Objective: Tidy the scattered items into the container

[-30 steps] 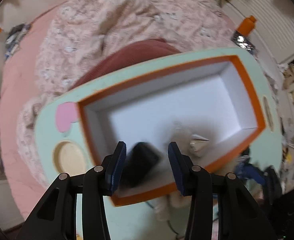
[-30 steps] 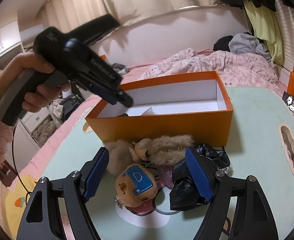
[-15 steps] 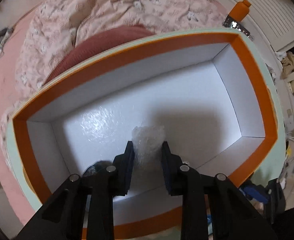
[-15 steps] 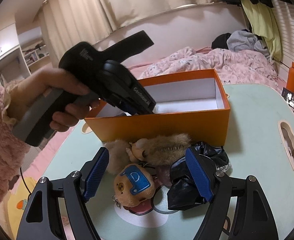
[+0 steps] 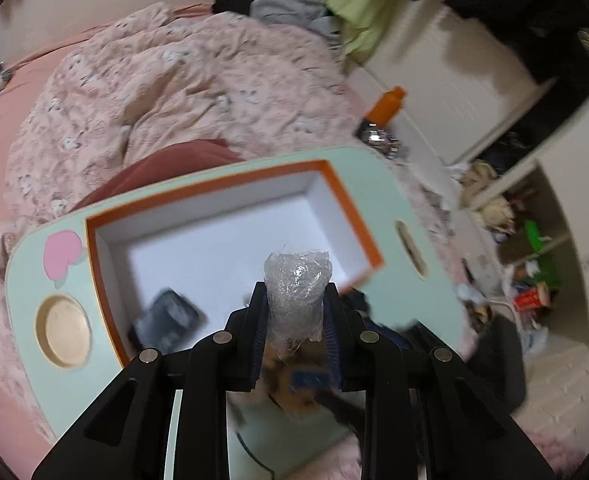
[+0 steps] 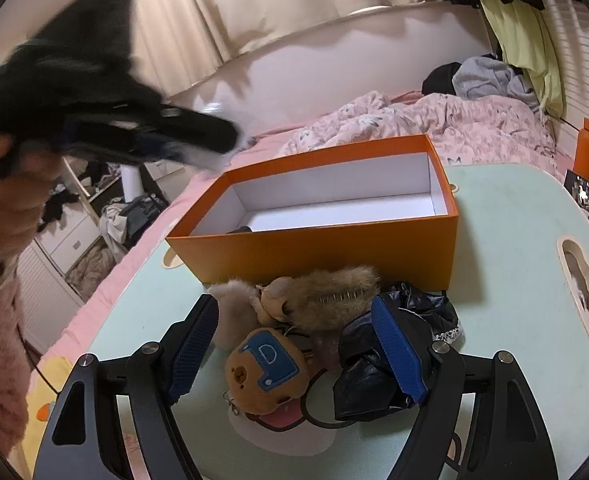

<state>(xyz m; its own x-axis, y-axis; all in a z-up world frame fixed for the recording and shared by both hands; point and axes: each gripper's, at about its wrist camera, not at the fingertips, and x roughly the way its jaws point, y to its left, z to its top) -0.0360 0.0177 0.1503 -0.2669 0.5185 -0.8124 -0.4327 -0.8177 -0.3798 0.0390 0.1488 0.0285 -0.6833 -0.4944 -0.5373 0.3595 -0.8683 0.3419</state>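
Lifted: plastic wad [image 5: 297,294] between left gripper [image 5: 296,332]

Orange box [image 6: 318,240] open, white inside; dark item [image 5: 166,320], blurred, inside; plastic wad [image 5: 296,292] above.

A pink floral quilt [image 6: 434,120] covers the bed beneath beige curtains [image 6: 198,20].

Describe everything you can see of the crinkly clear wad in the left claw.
The clear plastic wad looks like crumpled film or bubble wrap, translucent grey-white with shiny highlights. It stands upright, roughly a stubby column with a ragged top and a loose tail at the bottom. The left claw is shut on it, blue pads pressing both sides at its lower half; the top sticks out past the fingertips. It is held in the air, in line with the near edge of the orange box, touching nothing else.
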